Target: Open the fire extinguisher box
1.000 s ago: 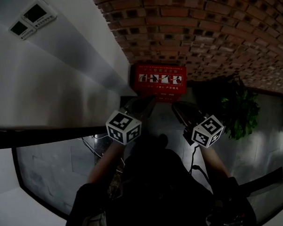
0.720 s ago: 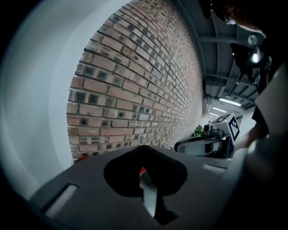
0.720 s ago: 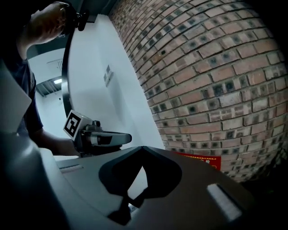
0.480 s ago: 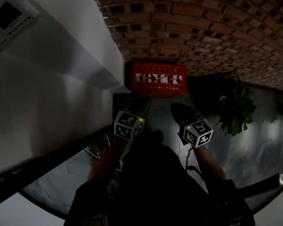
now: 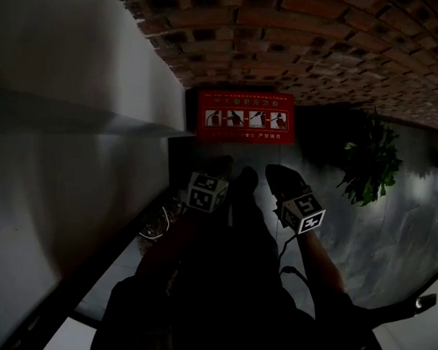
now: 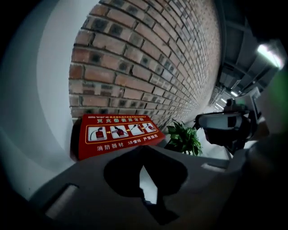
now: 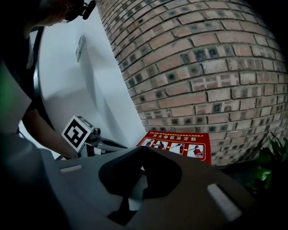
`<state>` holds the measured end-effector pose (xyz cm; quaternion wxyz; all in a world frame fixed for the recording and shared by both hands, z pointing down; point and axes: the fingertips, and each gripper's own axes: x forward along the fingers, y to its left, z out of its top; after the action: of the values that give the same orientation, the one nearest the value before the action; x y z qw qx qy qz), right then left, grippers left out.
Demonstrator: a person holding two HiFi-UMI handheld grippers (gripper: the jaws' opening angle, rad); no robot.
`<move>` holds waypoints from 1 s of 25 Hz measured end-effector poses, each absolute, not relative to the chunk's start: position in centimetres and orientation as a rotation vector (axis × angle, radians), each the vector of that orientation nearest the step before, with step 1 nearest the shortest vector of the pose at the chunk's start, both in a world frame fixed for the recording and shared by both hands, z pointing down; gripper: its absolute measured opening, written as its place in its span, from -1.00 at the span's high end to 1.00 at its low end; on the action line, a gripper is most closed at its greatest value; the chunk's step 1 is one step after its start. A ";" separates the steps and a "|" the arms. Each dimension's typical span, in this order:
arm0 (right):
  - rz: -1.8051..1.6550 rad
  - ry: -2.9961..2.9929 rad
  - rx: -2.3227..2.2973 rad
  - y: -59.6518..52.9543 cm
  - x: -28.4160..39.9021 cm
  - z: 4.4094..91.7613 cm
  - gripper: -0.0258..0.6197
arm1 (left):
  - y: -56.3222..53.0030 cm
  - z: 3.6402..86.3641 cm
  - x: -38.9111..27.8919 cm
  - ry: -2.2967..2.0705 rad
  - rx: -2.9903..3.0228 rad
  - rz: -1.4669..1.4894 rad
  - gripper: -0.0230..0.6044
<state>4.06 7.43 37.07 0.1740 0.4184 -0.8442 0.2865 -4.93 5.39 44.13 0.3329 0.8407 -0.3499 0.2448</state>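
The red fire extinguisher box (image 5: 245,119) stands on the floor against the brick wall, its lid with white pictograms closed. It also shows in the left gripper view, box (image 6: 118,134), and in the right gripper view, box (image 7: 177,146). My left gripper (image 5: 220,164) and right gripper (image 5: 274,172) hang side by side short of the box, both pointing at it and touching nothing. In its own view the left gripper (image 6: 143,149) has its jaw tips together and empty. The right gripper (image 7: 143,151) looks the same, shut with nothing held.
A white wall (image 5: 72,141) runs along the left up to the box. A green potted plant (image 5: 367,164) stands right of the box on the glossy grey floor (image 5: 381,236). The brick wall (image 5: 307,43) curves behind. The scene is dim.
The view has drawn closer to the box, which now looks larger. Both grippers have advanced slightly toward it. The wall signs at upper left have left the view.
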 end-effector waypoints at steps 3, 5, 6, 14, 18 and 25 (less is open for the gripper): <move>0.790 -2.360 1.122 7.7 4.4 40.6 0.92 | 5.1 49.0 -4.6 -0.944 2.070 0.595 0.93; 0.807 -2.330 1.104 7.7 5.1 43.5 0.92 | 4.8 51.7 -4.2 -0.975 2.003 0.567 0.93; 0.820 -2.314 1.102 7.5 5.5 45.1 0.92 | 4.3 52.1 -4.0 -0.985 1.985 0.565 0.93; 0.871 -2.203 1.155 5.8 8.0 54.8 0.92 | 1.9 56.8 -3.1 -1.049 1.934 0.539 0.93; 0.843 -2.224 1.125 4.8 7.8 56.1 0.92 | 1.5 57.8 -2.9 -1.079 1.967 0.541 0.93; 0.856 -2.153 1.040 6.2 7.7 60.4 0.92 | 1.2 59.5 -3.7 -1.103 1.900 0.514 0.93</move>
<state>7.65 6.23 60.38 0.2965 0.3911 -0.8096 0.3221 -3.66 1.23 59.46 0.4282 0.7610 -0.4417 0.2059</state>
